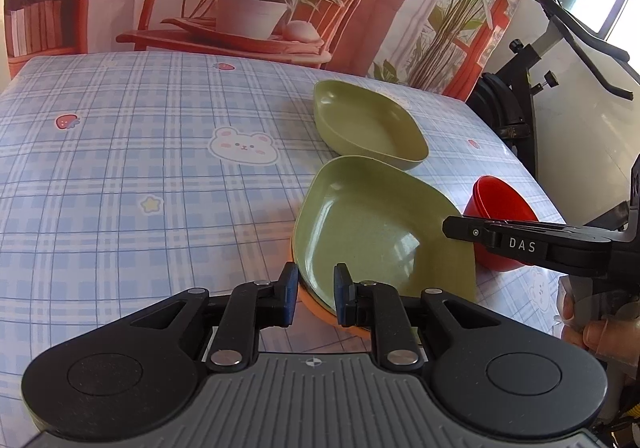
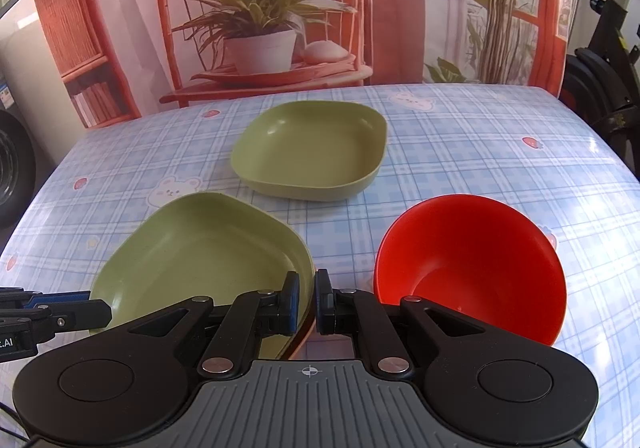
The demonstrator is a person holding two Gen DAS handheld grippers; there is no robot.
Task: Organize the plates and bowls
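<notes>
A: From the camera on the left tool, what worries me is that stack. The green plate [image 1: 372,224] sits on an orange one [image 1: 316,308] that only peeks out beneath its near edge, and the left gripper [image 1: 316,298] pinches both rims together. If that hold is shallow, I'd guess the lower plate could slide free the moment they lift

B: How wide are the jaws there?

A: Narrow, closed down on the stacked rims, one pad outside and one inside the green plate. The right gripper [image 1: 464,226] reaches in from the side over the plate's far edge, just in front of the red bowl [image 1: 502,209]. The green dish [image 1: 368,123] lies farther back on the checked tablecloth [image 1: 120,151], apart from the rest

B: And from the right tool's own camera?

A: The right gripper [image 2: 307,298] is almost fully closed over the green plate [image 2: 200,252] at its rim; only a slit shows between the pads. The red bowl [image 2: 472,264] stands tilted just beside it, so a careless swing could knock it. The green dish [image 2: 312,151] stays well clear behind
</notes>
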